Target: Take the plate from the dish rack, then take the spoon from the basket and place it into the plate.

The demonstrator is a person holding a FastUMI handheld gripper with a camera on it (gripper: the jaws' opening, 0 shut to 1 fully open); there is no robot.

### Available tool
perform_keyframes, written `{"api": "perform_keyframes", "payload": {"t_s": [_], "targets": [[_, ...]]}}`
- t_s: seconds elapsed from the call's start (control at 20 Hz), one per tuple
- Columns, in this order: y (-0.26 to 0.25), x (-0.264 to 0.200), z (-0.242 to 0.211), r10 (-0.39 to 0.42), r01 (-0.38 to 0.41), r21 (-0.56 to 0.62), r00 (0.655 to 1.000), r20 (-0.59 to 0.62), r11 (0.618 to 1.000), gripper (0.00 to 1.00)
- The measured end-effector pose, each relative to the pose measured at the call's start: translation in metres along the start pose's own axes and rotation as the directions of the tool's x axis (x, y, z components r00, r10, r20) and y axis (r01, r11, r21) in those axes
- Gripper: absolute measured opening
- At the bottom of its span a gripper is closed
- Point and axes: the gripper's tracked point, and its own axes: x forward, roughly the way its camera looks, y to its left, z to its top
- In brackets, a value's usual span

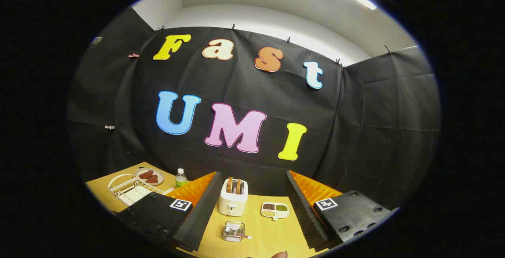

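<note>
Hovering above the yellow wooden worktop [260,234], the black foam-padded fingers [205,206] are spread wide apart, gripping nothing. Between them, just ahead, sits one small clear square basket [233,231] holding one spoon [240,234], lying roughly sideways with its handle pointing toward the right finger. Beyond it stands one white toaster [233,197]. One white wire dish rack [130,190] with a white plate [136,195] sits beyond the left finger.

Finger markers [180,204]: a black-and-white square code sat on each wide-spread finger of the gripper [251,175], no words.
Bottle [180,178] label: was too small to read.
</note>
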Motion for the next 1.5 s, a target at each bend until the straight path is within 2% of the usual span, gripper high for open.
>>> {"api": "perform_keyframes", "payload": {"t_s": [1.5], "targets": [[0.024,-0.014,-0.013,0.026,-0.024,0.026,0.999,-0.048,0.999,0.98]]}}
